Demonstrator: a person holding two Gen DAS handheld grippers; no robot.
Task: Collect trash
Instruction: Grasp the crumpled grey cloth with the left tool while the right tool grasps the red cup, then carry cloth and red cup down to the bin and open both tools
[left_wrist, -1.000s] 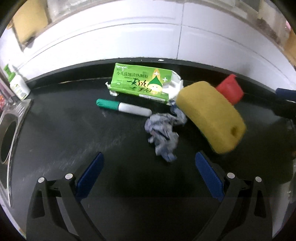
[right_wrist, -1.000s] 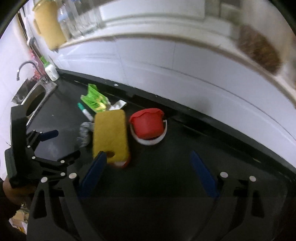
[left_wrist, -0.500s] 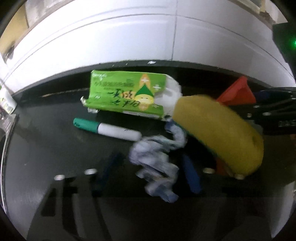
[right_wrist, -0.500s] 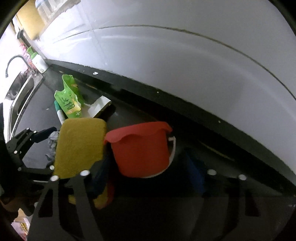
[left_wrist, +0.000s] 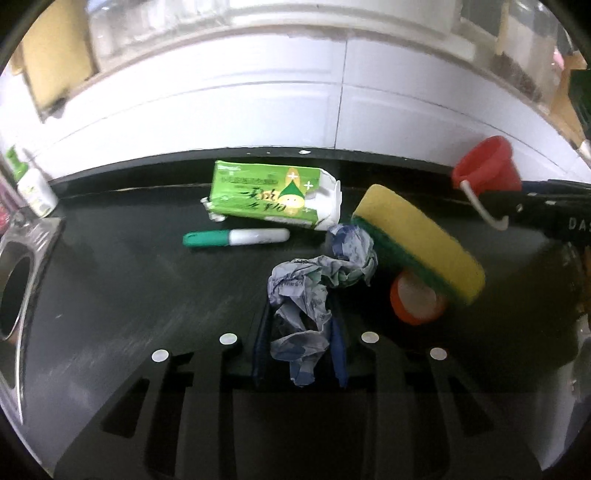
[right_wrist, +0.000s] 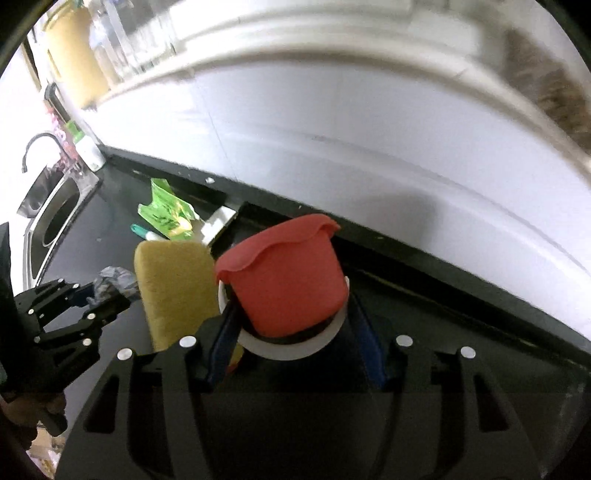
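Note:
A crumpled grey-blue paper wad (left_wrist: 303, 295) lies on the black counter (left_wrist: 129, 295). My left gripper (left_wrist: 299, 350) has its blue pads pressed on the wad's near end, and its jaws are still closing. A small red bucket (right_wrist: 288, 273) with a white handle sits between the pads of my right gripper (right_wrist: 295, 339), whose jaws are also still closing on it. In the left wrist view the red bucket (left_wrist: 487, 166) hangs above the counter with its handle dangling. A torn green box (left_wrist: 266, 195) and a green-capped marker (left_wrist: 236, 238) lie behind the wad.
A yellow-and-green sponge (left_wrist: 417, 236) leans on an orange-rimmed lid (left_wrist: 417, 302) right of the wad. A steel sink (left_wrist: 14, 288) and a green-topped bottle (left_wrist: 33, 184) are at the far left. The white tiled wall (left_wrist: 258, 110) borders the counter's back.
Both grippers went from wide open to closed. The left one closed on the paper wad. The right one closed on the red bucket, which now hangs above the counter.

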